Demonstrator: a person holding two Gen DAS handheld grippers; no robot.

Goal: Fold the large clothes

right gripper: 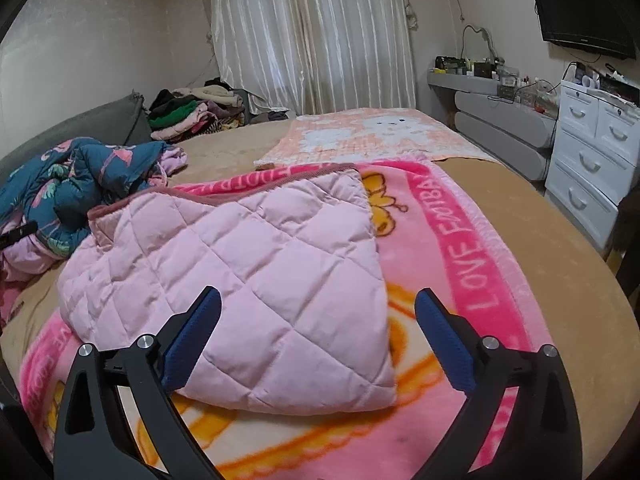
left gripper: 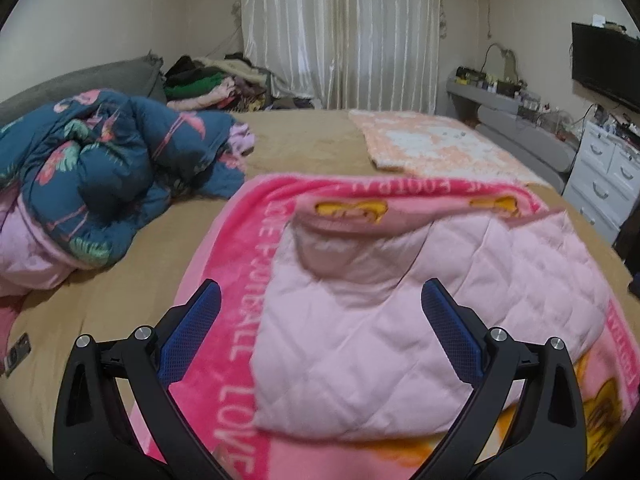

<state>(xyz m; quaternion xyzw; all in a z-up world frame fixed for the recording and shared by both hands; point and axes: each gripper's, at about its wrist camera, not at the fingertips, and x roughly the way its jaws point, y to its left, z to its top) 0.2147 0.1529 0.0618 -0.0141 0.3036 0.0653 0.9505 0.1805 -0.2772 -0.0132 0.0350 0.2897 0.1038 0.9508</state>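
Lying folded on a bright pink cartoon blanket [right gripper: 460, 248], a pale pink quilted garment [right gripper: 248, 280] sits in the middle of a tan-covered bed [right gripper: 560, 280], directly ahead of and below both handheld grippers. The left gripper [left gripper: 320, 312] hangs over the garment's near left part, its blue-padded jaws spread wide with nothing between them but air; the quilted cloth below is not touched. The right gripper [right gripper: 318, 312] hangs over the garment's near right corner, jaws equally wide and empty, one finger above the cloth and the other above the blanket just beside the garment's right edge. The garment's long axis appears to run away from the grippers toward its far hem, which has a darker pink trim. Both hands look about equally near to it, one on each side. To the garment's left lies a crumpled dark blue floral quilt [left gripper: 100, 176]; beyond its far hem lies a peach-coloured blanket [right gripper: 360, 136].
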